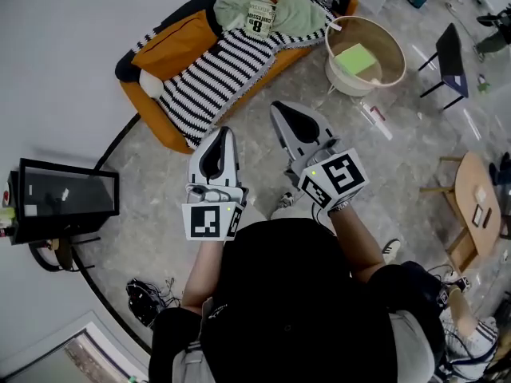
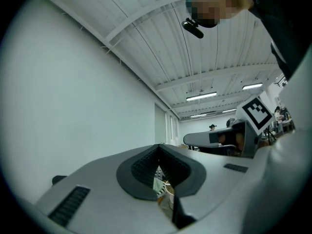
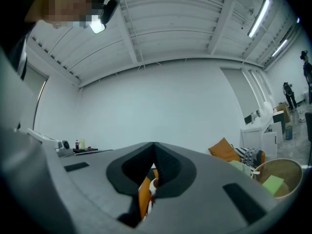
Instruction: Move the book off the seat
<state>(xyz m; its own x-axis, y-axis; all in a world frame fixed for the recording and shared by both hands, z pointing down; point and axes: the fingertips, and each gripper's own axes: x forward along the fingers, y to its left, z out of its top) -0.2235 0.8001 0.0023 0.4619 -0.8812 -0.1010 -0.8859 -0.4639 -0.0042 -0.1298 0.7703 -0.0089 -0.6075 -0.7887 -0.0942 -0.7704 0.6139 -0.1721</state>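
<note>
The book point(image 1: 259, 14), pale with dark print on its cover, lies on green cushions on the seat of an orange sofa point(image 1: 172, 42) draped with a black-and-white striped blanket point(image 1: 227, 74). Both grippers are held up in front of the person, well short of the sofa. My left gripper point(image 1: 223, 131) points toward the blanket's near edge, and its jaws meet with nothing between them. To its right, my right gripper point(image 1: 278, 107) is shut and empty too. In the left gripper view the left gripper point(image 2: 158, 146) aims up at wall and ceiling; the right gripper point(image 3: 154, 144) shows the same.
A round beige basket point(image 1: 389, 37) holding a green block point(image 1: 356, 58) stands right of the sofa. A dark screen on a stand point(image 1: 68, 198) is at the left, a dark chair point(image 1: 449, 54) and a wooden table point(image 1: 475, 198) at the right. Cables point(image 1: 148, 298) lie on the floor.
</note>
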